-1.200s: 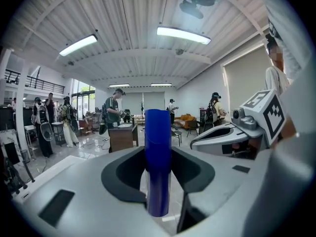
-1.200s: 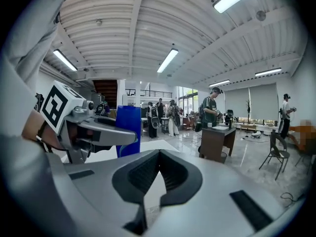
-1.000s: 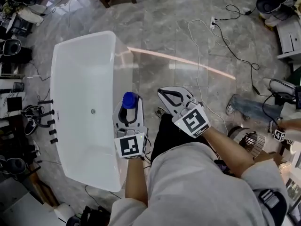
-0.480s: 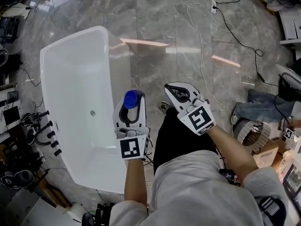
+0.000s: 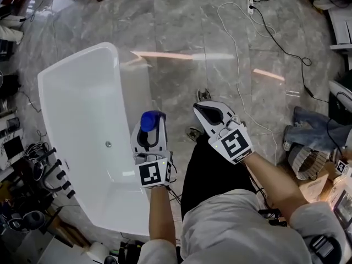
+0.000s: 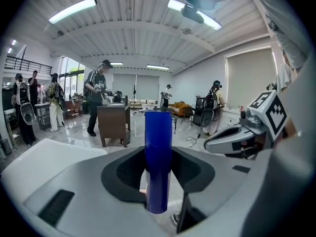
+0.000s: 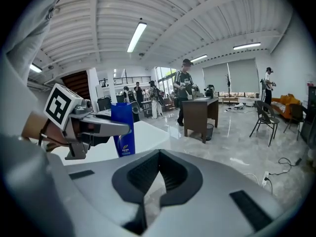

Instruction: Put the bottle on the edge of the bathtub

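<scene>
A blue bottle [image 5: 151, 120] stands upright between the jaws of my left gripper [image 5: 150, 126], which is shut on it. In the left gripper view the bottle [image 6: 158, 152] fills the middle. The white bathtub [image 5: 52, 92] lies on the floor at the left, and the bottle is held in the air just right of its long right rim [image 5: 131, 120]. My right gripper [image 5: 201, 110] hangs to the right over the grey floor, shut with nothing in it. The right gripper view shows its closed jaws, with the bottle [image 7: 122, 130] and the tub [image 7: 148, 132] beyond them.
Dark tap fittings [image 5: 58, 172] line the tub's left side, and its drain [image 5: 108, 144] sits mid-basin. White and black cables [image 5: 236, 65] trail across the marble floor. Clutter lies at the left, boxes and someone's legs [image 5: 311, 128] at the right. A brown desk [image 7: 200, 115] and standing people are farther off.
The head view has swung, so the tub now sits lower and further left in it. Both grippers keep their places, the left still shut on the bottle beside the tub's right rim.
</scene>
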A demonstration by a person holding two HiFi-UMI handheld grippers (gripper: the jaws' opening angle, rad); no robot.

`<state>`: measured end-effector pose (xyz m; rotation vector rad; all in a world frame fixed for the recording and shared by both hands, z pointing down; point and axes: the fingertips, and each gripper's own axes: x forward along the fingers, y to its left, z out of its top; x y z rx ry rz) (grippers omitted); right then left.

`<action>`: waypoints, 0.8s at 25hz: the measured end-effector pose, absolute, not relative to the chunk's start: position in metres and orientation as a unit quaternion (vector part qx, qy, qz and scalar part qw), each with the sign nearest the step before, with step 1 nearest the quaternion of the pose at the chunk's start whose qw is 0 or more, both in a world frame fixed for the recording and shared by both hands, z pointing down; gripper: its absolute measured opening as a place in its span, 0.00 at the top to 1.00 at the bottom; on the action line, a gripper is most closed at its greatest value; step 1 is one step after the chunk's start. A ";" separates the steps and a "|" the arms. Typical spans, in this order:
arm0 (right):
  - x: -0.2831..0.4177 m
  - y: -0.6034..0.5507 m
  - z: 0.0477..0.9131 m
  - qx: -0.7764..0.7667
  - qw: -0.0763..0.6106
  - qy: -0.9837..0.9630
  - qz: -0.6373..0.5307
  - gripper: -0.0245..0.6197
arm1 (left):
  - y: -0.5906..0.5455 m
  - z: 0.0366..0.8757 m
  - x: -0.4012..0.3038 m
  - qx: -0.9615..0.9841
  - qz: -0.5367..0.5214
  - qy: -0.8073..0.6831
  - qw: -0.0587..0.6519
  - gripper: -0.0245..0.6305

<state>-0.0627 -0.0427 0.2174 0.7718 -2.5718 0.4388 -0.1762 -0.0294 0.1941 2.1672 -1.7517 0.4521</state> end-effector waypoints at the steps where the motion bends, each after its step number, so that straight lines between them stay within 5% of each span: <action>1: -0.061 -0.048 0.226 0.274 0.212 -0.924 0.161 0.95 | -0.036 0.201 -0.176 0.758 0.159 -0.612 0.160 0.71; 20: -0.092 -0.164 0.371 0.154 0.258 -0.941 0.155 0.95 | -0.169 0.362 -0.172 0.747 0.182 -0.610 0.193 0.71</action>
